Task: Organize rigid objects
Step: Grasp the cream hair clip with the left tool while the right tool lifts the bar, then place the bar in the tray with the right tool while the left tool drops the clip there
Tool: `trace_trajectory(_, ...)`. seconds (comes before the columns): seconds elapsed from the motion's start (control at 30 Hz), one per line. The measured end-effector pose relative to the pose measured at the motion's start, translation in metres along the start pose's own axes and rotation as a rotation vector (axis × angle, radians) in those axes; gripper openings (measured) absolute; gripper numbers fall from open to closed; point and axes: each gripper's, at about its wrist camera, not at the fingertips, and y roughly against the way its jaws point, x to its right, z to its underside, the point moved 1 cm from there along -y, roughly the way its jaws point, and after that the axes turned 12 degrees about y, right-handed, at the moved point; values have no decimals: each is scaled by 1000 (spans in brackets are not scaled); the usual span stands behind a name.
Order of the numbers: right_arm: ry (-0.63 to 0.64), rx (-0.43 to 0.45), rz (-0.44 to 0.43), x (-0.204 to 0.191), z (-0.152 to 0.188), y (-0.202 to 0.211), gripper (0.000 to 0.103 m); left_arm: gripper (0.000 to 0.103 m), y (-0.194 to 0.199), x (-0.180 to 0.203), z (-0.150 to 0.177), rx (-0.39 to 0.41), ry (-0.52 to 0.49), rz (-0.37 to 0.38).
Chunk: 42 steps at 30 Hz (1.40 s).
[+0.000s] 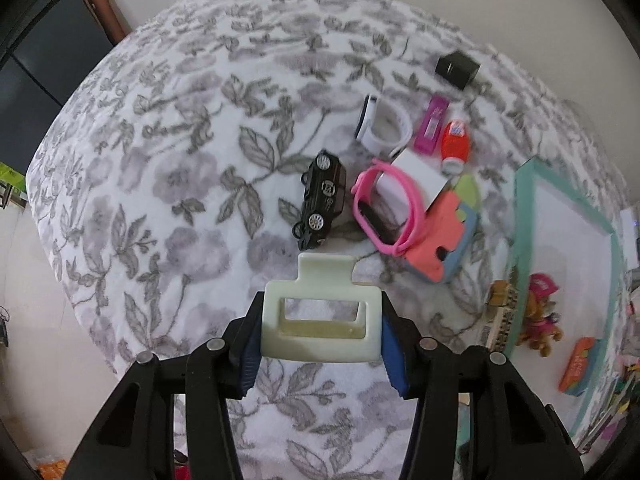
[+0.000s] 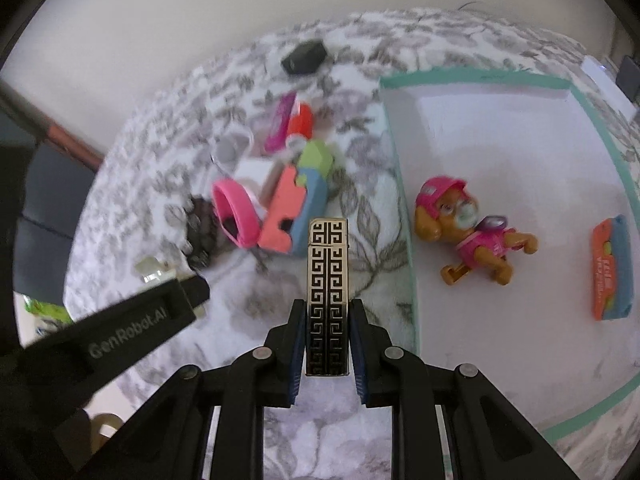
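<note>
My left gripper (image 1: 320, 320) is shut on a cream plastic hair claw clip (image 1: 320, 312), held above the floral bedspread. My right gripper (image 2: 328, 324) is shut on a slim gold-and-black patterned lighter (image 2: 327, 288) standing upright between its pads. In the left wrist view a pile lies ahead: a black toy car (image 1: 322, 198), a pink wristband (image 1: 394, 208), a coral and blue foam block (image 1: 440, 236), a white band (image 1: 384, 126), a magenta case (image 1: 430, 124) and an orange bottle (image 1: 454, 142). In the right wrist view a white tray with a teal rim (image 2: 396, 168) holds a toy dog (image 2: 472, 232) and an orange-blue packet (image 2: 612, 268).
A black box (image 1: 458, 68) lies far back on the bedspread. The left gripper's black body (image 2: 120, 332) crosses the lower left of the right wrist view. The bed's edge drops off at left, with dark furniture (image 1: 36, 60) beyond.
</note>
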Motion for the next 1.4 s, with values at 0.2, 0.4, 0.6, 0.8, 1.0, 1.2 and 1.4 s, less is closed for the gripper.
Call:
trace_trajectory(0.2,-17,168,65,13,-16,51,22,53,48,14,-8,129,-26,47)
trace_trajectory(0.4,-45,266,197,38,-27,95,22,53,82,53,-15,221,-121,160)
trace_trajectory(0.6,-117,242,242,78,-23,105,22,53,97,98,1,216,-205,248)
trace_trajectory(0.8,-139,145,216,98,-13,80,22,53,66,126,27,146,-263,276)
trace_trajectory(1.0,-177,38,229,112,-1,50,22,53,31,125,33,61,-266,248)
trace_trajectory(1.2,-175,-10,271,116,5,41,22,53,7,125,41,15,-289,208)
trace_trajectory(1.4,-198,-35,336,128,8,40,22,53,-3,132,46,-10,-315,216)
